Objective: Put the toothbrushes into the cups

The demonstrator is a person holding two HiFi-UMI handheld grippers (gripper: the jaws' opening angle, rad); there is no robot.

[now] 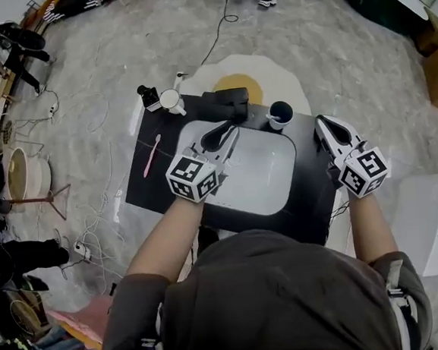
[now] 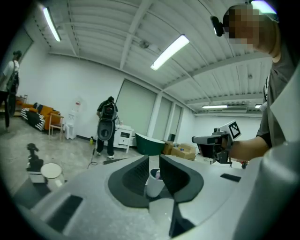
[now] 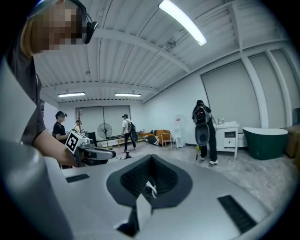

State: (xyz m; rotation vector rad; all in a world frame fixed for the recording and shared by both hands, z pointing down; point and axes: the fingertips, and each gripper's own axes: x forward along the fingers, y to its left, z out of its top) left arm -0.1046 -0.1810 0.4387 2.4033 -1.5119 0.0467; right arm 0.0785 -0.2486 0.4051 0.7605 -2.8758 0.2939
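Here, the black counter (image 1: 145, 196) carries a white sink (image 1: 268, 174), and I hold both tongs above it, touching nothing. My left tongs (image 1: 217, 136) stand slightly apart and empty; the cup seen through their gap lies well beyond them. My right tongs (image 1: 331, 128) are closed on nothing I can name, and a white speck at their seam is too small to tell. Two cups stand upright along the back edge, mouths up to receive: a white cup (image 1: 171, 100) at the left corner and a dark-lined cup (image 1: 280, 113) right of the tap (image 1: 231, 101). A pink toothbrush (image 1: 152, 155) lies flat on the counter, left of the sink and apart from both cups. Lying on my left, it probably falls to the left tongs.
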